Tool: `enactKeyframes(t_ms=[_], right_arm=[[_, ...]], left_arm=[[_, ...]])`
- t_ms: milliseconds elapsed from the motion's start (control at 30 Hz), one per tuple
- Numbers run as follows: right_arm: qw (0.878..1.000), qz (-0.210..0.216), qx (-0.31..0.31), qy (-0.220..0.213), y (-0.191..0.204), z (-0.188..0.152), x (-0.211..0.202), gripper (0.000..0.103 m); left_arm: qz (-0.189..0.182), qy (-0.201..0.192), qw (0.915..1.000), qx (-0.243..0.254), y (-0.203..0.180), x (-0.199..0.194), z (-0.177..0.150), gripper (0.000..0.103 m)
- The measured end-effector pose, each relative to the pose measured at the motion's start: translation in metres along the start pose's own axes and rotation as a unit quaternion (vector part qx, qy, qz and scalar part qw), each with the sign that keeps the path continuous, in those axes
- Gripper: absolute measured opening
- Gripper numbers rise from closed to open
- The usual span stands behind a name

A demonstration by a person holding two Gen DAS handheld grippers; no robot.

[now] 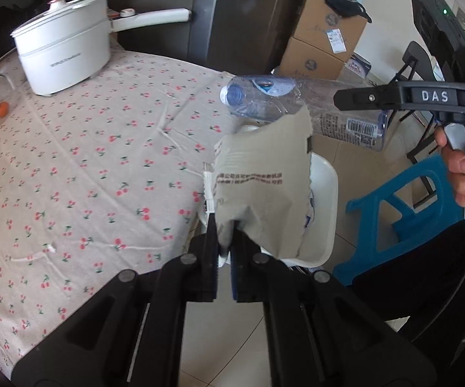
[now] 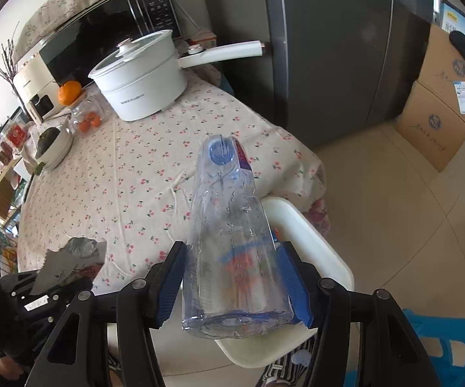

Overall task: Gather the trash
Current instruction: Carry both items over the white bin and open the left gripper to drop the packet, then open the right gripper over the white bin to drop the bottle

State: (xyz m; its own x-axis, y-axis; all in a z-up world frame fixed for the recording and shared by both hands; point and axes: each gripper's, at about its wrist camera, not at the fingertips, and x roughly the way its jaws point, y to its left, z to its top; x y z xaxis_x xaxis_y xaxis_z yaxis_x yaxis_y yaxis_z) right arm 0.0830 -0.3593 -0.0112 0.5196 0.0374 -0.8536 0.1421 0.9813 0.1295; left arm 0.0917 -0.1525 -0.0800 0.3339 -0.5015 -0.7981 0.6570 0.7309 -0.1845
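Both pieces of trash are shown lifted clear of the counter [image 2: 110, 174], which is covered by a cherry-print cloth; every position below is given relative to the white bin [image 2: 316, 245] standing just beyond the counter's edge.

Left gripper [image 1: 224, 251]: the fingers are drawn almost together, pinching the lower edge of a torn grey wrapper [image 1: 264, 187]. The wrapper stands up and leans away from them, so that most of it hangs in front of and over the white bin. It is held by its edge, presumably because a thin, limp sheet gives no other purchase.

Right gripper [image 2: 232, 277]: the fingers stand about halfway apart, their blue pads [image 2: 169, 282] pressed against the two sides of a clear plastic bottle [image 2: 229, 225]. The bottle is gripped near its base with its blue cap pointing away from the gripper, and is seen directly above the near rim of the white bin. A grip across the wide, rigid lower body is judged to keep the crushed, empty bottle from slipping.

A white pot [image 2: 142, 80] with a long handle is left on the counter, well away from the white bin, as are the oranges; these are not taken for trash.

Both items appear ready to be dropped, and the release is not yet made.
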Motion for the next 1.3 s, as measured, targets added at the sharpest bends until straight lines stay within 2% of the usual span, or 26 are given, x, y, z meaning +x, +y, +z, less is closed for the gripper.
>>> enactKeyframes(t_ms=[200, 333, 500, 567, 633, 700, 767, 867, 1067, 1100, 1133, 1200, 1300], right_arm=[[0.999, -0.023, 0.021, 0.012, -0.037, -0.015, -0.006, 0.057], [0.998, -0.042, 0.022, 0.033, -0.052, -0.026, 0.003, 0.057], [0.997, -0.045, 0.024, 0.052, -0.064, -0.034, 0.011, 0.057], [0.997, -0.047, 0.022, 0.054, -0.066, -0.034, 0.012, 0.057], [0.997, -0.046, 0.023, 0.053, -0.068, -0.034, 0.011, 0.057], [0.997, -0.044, 0.026, 0.052, -0.069, -0.032, 0.011, 0.057], [0.997, -0.043, 0.028, 0.053, -0.070, -0.031, 0.012, 0.057], [0.997, -0.044, 0.028, 0.057, -0.069, -0.032, 0.014, 0.057], [0.997, -0.039, 0.026, 0.064, -0.064, -0.032, 0.019, 0.057], [0.997, -0.036, 0.027, 0.065, -0.063, -0.031, 0.020, 0.057], [0.997, -0.032, 0.030, 0.064, -0.062, -0.031, 0.021, 0.057], [0.998, -0.011, 0.039, 0.052, -0.063, -0.028, 0.024, 0.058], [0.997, 0.017, 0.060, 0.039, -0.066, -0.022, 0.029, 0.065]], left_arm=[[-0.014, 0.034, 0.9988, 0.034, -0.034, 0.057, 0.011, 0.006], [-0.019, 0.052, 0.9981, 0.027, -0.040, 0.087, 0.016, 0.006], [-0.018, 0.058, 0.9979, 0.022, -0.048, 0.107, 0.019, 0.007], [-0.015, 0.058, 0.9980, 0.023, -0.051, 0.111, 0.019, 0.017], [-0.007, 0.059, 0.9980, 0.021, -0.052, 0.115, 0.019, 0.054], [0.004, 0.058, 0.9981, 0.018, -0.051, 0.116, 0.019, 0.066], [0.007, 0.067, 0.9976, 0.017, -0.050, 0.118, 0.019, 0.068], [0.019, 0.073, 0.9971, 0.011, -0.045, 0.115, 0.017, 0.076], [0.055, 0.076, 0.9956, 0.009, -0.036, 0.096, 0.012, 0.085], [0.062, 0.075, 0.9952, 0.008, -0.034, 0.092, 0.011, 0.090], [0.068, 0.073, 0.9950, 0.007, -0.033, 0.087, 0.008, 0.096], [0.080, 0.070, 0.9943, 0.003, -0.030, 0.078, 0.003, 0.100], [0.088, 0.064, 0.9939, -0.017, -0.024, 0.063, -0.005, 0.101]])
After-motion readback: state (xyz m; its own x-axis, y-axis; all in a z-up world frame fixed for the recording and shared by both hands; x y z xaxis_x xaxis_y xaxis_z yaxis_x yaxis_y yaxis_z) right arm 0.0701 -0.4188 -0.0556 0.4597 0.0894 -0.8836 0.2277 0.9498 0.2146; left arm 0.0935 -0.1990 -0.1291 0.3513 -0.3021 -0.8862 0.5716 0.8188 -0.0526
